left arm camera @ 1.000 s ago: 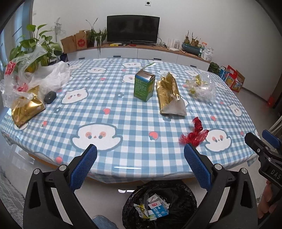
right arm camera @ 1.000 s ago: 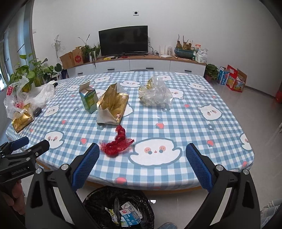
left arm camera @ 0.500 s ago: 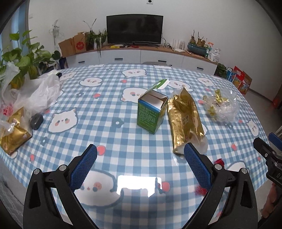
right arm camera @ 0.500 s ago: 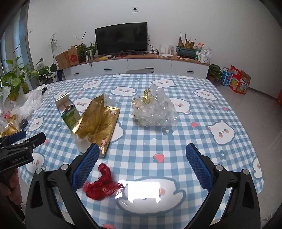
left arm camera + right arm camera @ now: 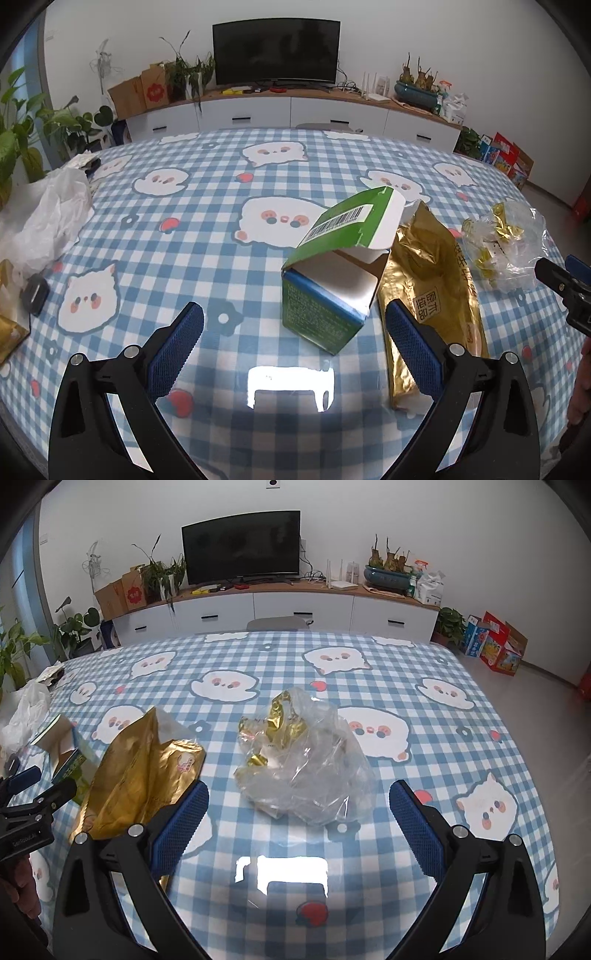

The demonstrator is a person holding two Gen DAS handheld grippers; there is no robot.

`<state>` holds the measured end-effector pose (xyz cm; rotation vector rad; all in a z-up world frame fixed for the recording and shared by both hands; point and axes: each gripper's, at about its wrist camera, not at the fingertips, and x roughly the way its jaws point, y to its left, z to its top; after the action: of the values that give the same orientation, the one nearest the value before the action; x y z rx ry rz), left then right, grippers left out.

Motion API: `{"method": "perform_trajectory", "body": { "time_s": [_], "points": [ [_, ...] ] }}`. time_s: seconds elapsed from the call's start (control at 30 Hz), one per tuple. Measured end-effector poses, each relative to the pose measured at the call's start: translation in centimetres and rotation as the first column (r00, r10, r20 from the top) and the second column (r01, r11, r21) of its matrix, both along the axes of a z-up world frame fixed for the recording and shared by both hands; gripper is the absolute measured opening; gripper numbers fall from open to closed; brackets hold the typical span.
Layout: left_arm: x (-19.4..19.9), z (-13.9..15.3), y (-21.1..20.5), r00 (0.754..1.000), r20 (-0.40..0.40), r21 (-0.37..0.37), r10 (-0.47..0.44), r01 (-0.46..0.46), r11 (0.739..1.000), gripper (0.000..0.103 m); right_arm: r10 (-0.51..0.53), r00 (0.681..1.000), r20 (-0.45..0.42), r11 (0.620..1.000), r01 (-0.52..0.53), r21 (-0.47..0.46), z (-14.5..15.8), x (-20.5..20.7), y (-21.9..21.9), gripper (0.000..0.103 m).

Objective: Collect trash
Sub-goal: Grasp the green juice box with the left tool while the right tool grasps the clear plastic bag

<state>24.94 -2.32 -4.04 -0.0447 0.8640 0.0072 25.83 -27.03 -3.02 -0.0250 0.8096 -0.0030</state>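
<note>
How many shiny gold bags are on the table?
2 that I can tell. One long gold bag lies right beside the open green box. Another gold bag pokes in at the table's left edge, mostly cut off. More could be hidden under the white plastic bag.

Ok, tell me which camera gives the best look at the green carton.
The left wrist view. The green carton stands upright near centre between the open left hand-held gripper fingers, flap open, barcode readable. In the right wrist view the carton sits small at the left edge, partly hidden by the gold bag.
</note>
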Motion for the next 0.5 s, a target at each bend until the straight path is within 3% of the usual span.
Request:
{"method": "perform_trajectory", "body": {
  "time_s": [0.17, 0.27, 0.5],
  "points": [
    [1.6, -0.7, -0.1, 1.000, -0.001, -0.010, -0.006, 0.006, 1.000, 0.095, -0.001, 1.000, -0.012, 1.000, 0.002, 0.010, -0.6, 2.3, -0.2, 0.094],
    [2.5, -1.1, -0.1, 1.000, -0.003, -0.010, -0.007, 0.007, 1.000, 0.090, -0.004, 1.000, -0.031, 1.000, 0.005, 0.029, -1.2, 3.6, -0.3, 0.089],
    [3.5, -1.7, -0.4, 1.000, -0.001, -0.024, -0.022, 0.022, 0.999, 0.071, -0.007, 0.999, -0.054, 0.999, 0.009, 0.039, -2.6, 5.0, -0.3, 0.075]
  ]
}}
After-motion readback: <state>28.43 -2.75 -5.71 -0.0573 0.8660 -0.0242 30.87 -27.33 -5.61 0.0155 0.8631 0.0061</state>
